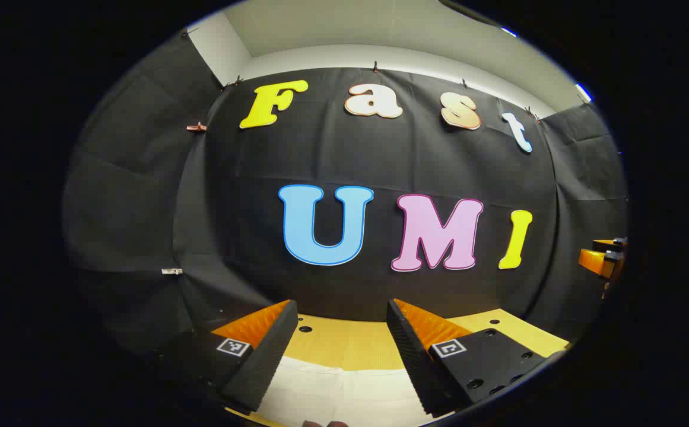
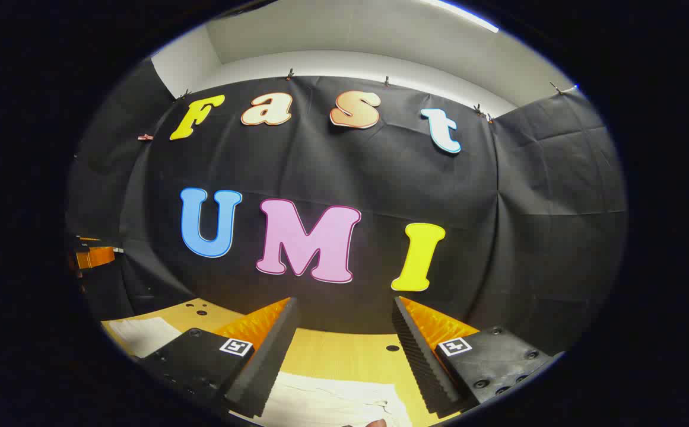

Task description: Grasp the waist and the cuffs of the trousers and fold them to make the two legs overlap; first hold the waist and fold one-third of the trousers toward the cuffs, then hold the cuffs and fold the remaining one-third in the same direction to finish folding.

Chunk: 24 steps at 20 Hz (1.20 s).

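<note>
White cloth, the trousers point(image 1: 344, 394), lies flat on the yellow wooden table point(image 1: 350, 341) right under the left gripper point(image 1: 339, 308), filling the low 6 o'clock part of the left gripper view between its two ridged fingers point(image 1: 261, 362); those fingers stand wide apart, released, with nothing pinched between them and bare table showing past their tips. In the right gripper view the same pale fabric point(image 2: 332, 403) sits at 6 o'clock beneath the right gripper point(image 2: 344, 305), its far edge rumpled, and another patch of it reaches out toward 8 o'clock by the table's left edge. That gripper is likewise spread and holding nothing, its tips hanging above the tabletop rather than pressed into the cloth. Beyond the fabric the table runs open to its far edge, marked by a few small round holes point(image 2: 393, 348), and ends close against the black cloth wall point(image 2: 380, 178). Both tools are held roughly level, pointing straight at that wall, side by side: the right gripper's body shows at 3 o'clock at the rim of the left gripper view, and the left one's body at 9 o'clock in the right gripper view. Higher up, clips point(image 1: 374, 65) pin the cloth's top edge, with a pale wall and ceiling point(image 1: 380, 29) above at 12 o'clock.
</note>
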Each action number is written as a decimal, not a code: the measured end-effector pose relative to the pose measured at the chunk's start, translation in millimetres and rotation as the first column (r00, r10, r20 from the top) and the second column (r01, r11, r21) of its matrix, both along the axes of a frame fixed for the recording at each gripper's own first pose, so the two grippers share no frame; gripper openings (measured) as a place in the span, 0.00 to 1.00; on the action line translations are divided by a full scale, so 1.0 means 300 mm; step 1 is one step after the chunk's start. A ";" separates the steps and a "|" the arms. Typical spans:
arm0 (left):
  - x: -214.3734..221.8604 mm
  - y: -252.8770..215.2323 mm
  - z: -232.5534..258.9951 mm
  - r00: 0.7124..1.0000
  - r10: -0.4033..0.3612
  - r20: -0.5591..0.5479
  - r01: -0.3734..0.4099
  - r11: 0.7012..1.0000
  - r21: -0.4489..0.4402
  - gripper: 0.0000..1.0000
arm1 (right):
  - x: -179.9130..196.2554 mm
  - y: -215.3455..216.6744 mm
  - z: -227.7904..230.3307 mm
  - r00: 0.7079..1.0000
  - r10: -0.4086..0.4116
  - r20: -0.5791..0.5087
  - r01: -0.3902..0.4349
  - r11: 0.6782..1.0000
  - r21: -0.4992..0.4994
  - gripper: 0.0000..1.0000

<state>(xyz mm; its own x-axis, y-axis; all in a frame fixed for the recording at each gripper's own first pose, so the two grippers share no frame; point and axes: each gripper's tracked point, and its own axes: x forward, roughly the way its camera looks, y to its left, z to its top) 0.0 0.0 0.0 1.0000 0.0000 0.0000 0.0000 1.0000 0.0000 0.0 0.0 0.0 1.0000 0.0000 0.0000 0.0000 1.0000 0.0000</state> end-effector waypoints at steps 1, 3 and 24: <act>-0.002 -0.002 -0.006 1.000 -0.004 0.000 0.004 1.000 0.002 0.95 | -0.001 0.003 0.001 1.000 -0.001 -0.002 0.001 1.000 0.002 0.97; -0.010 0.015 -0.007 1.000 -0.008 -0.001 0.008 1.000 0.007 0.95 | -0.004 0.009 -0.001 1.000 0.000 -0.003 0.001 1.000 0.007 0.97; -0.109 0.305 -0.298 0.964 -0.155 -0.217 0.202 0.956 0.214 0.97 | -0.054 -0.043 -0.049 0.996 -0.048 -0.073 0.041 0.995 -0.089 0.97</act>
<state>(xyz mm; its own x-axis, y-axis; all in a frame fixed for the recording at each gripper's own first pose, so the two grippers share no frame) -32.7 91.6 -89.3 0.9638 -0.1550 -0.2170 0.2019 0.9557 0.2141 -16.3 -12.8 -14.7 0.9962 -0.0476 -0.0728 0.0411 0.9952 -0.0887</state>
